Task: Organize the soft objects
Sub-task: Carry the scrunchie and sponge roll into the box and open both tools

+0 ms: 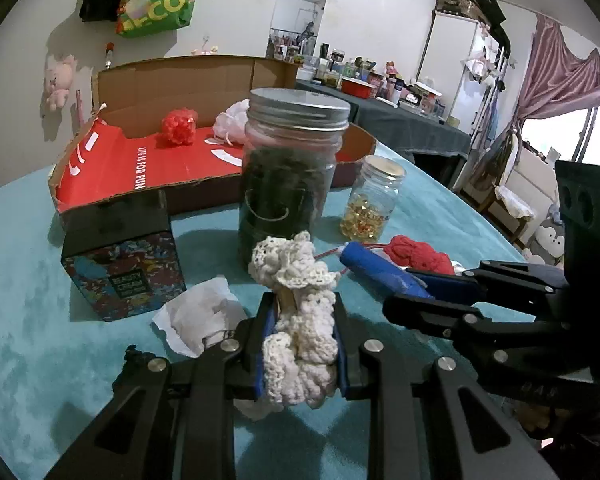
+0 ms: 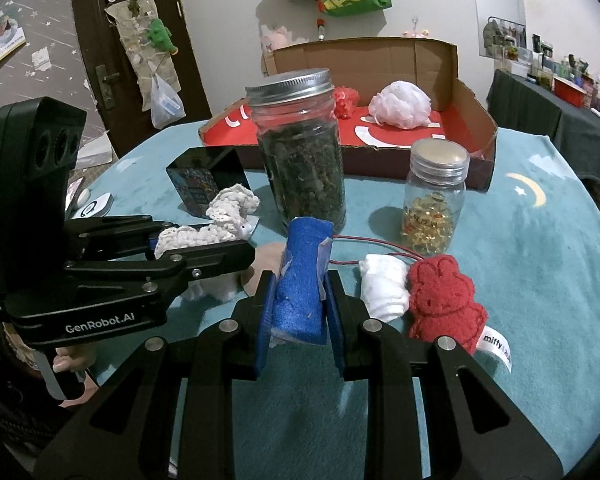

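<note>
left gripper [image 1: 300, 344]: fingers clamped on a white crocheted piece [image 1: 296, 320], which bulges out above and below the blue pads; seen from the right wrist view it sticks out past the fingertips toward the patterned box
right gripper [image 2: 298, 300]: fingers pressed tight on a blue foam piece [image 2: 302, 280], its upper end rising clear of the pads, a strip of pale tape along its right edge
red cord [image 2: 372, 242]: runs from behind the blue foam piece toward the red plush
red plush rabbit [image 2: 444, 300]: lies flat on the bench just right of the right gripper, a white label at its lower edge
white cloth bundle [image 2: 382, 286]: touching the rabbit's left side, between it and the right gripper
bench [image 2: 540, 280]: covered in a teal cloth with a moon and star print
large jar [image 2: 300, 152]: upright, metal lid on, filled with dark dried matter, just beyond both grippers
small jar [image 2: 434, 196]: upright, lidded, yellow pieces in the bottom, right of the large jar
cardboard box [image 2: 472, 96]: open, red inside, behind the jars; holds a red puff [image 2: 346, 100] and a white mesh puff [image 2: 400, 104]
patterned box [image 1: 124, 268]: left of the large jar
crumpled paper [image 1: 200, 316]: on the bench beside the left gripper
</note>
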`<state>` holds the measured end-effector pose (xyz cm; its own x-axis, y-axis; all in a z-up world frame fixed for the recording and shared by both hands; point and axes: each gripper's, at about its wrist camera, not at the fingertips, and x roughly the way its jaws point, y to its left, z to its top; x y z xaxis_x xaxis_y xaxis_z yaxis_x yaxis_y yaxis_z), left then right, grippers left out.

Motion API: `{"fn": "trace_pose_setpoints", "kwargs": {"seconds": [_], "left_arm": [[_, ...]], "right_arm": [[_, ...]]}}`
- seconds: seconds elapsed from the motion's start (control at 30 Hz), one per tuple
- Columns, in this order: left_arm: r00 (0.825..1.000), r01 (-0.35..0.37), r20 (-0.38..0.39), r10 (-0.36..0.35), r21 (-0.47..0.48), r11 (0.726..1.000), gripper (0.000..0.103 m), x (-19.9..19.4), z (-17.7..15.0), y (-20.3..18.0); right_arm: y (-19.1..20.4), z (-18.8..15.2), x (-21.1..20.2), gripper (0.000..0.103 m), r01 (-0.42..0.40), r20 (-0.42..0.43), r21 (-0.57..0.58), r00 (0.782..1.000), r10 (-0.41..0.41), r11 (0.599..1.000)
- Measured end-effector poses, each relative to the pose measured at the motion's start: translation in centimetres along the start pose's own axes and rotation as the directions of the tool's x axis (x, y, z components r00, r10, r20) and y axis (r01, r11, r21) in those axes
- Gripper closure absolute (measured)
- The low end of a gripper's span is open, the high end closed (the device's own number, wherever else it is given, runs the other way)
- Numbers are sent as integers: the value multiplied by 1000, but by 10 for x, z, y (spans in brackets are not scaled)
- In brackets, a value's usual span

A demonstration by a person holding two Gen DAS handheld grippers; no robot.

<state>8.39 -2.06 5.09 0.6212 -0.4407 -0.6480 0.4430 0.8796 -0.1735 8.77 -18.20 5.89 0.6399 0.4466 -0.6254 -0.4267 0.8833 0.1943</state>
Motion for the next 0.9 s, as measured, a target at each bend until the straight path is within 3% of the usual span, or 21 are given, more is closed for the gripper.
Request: {"fn": "trace_pose_setpoints", "kwargs": {"seconds": [0.17, 0.57, 0.9], "left_arm": [[1000, -2, 2, 2, -28, 1000, 77, -12, -1, 10], [993, -112, 7, 115, -148, 983, 77, -58, -10, 72], [983, -182, -53, 175, -150, 972, 77, -55, -7, 117]], "right_arm": [[-2, 0, -4, 80, 13, 5, 3, 1000, -13, 1000], [-38, -1, -29, 80, 112, 17, 45, 994, -113, 993], [-73, 6, -32, 80, 142, -5, 59, 990, -142, 988]]}}
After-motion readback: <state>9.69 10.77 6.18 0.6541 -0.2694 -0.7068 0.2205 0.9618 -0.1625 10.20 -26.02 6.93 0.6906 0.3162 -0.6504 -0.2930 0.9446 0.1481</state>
